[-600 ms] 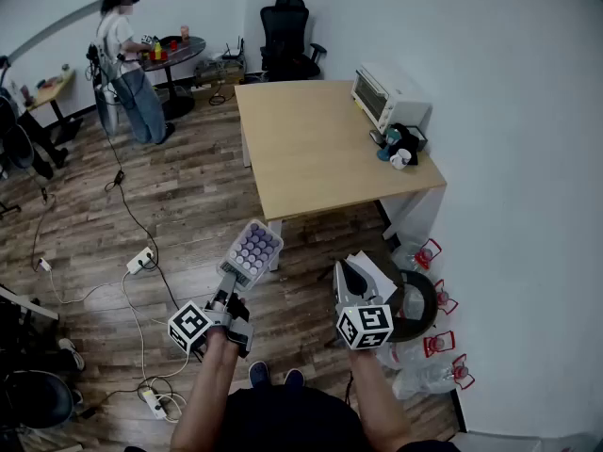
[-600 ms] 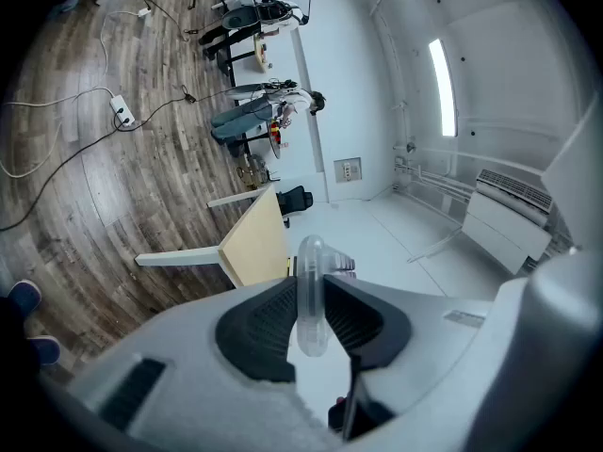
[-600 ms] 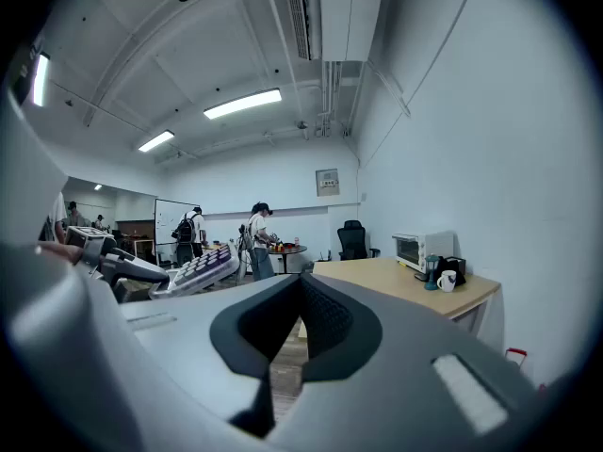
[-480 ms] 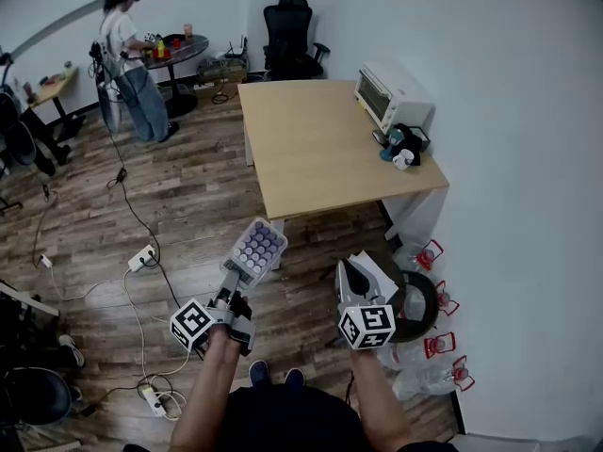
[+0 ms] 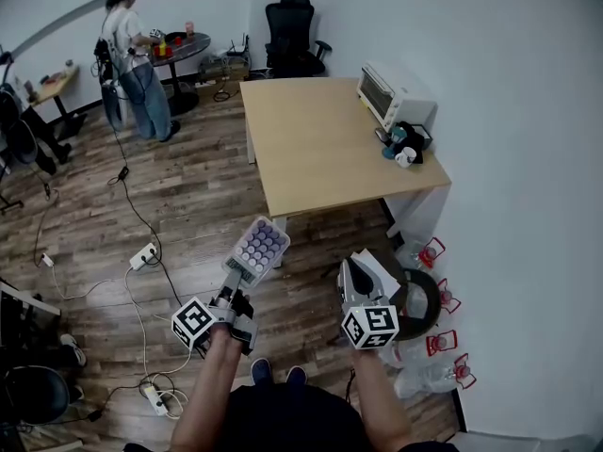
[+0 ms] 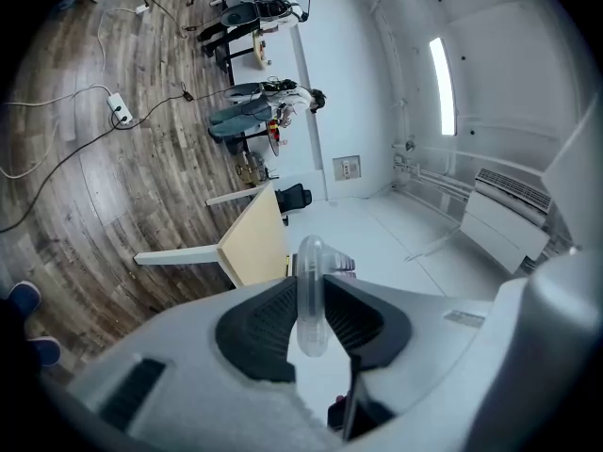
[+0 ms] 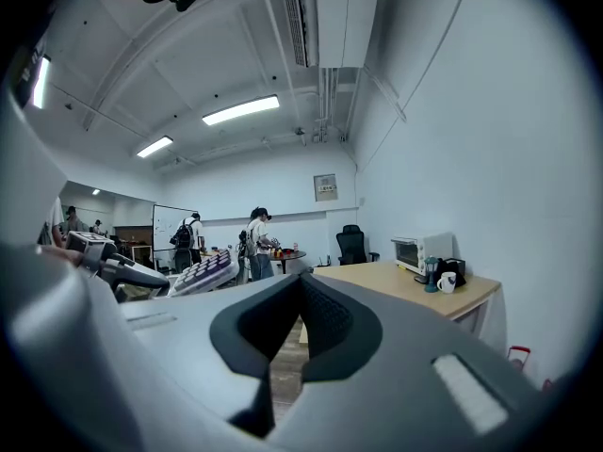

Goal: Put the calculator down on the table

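My left gripper (image 5: 236, 288) is shut on the near end of a white calculator (image 5: 258, 248) with purple keys, held level above the wooden floor just short of the table. Seen edge-on in the left gripper view, the calculator (image 6: 310, 295) is clamped between the two black pads. The light wooden table (image 5: 320, 149) lies ahead of both grippers. My right gripper (image 5: 351, 276) is shut and holds nothing; it hovers beside the left one, near the table's front right corner. In the right gripper view the pads (image 7: 325, 323) meet, the calculator (image 7: 200, 273) shows at left and the table (image 7: 405, 283) at right.
A toaster oven (image 5: 394, 94), a dark bottle and a white mug (image 5: 405, 156) stand on the table's right edge. A black office chair (image 5: 290, 34) is behind it. A person (image 5: 132, 59) stands at a round table far left. Cables and power strips cross the floor (image 5: 141, 257). Plastic bottles (image 5: 429, 347) lie at right.
The view has drifted slightly; both grippers and the calculator keep nearly the same place relative to the table. The left grip is unchanged.
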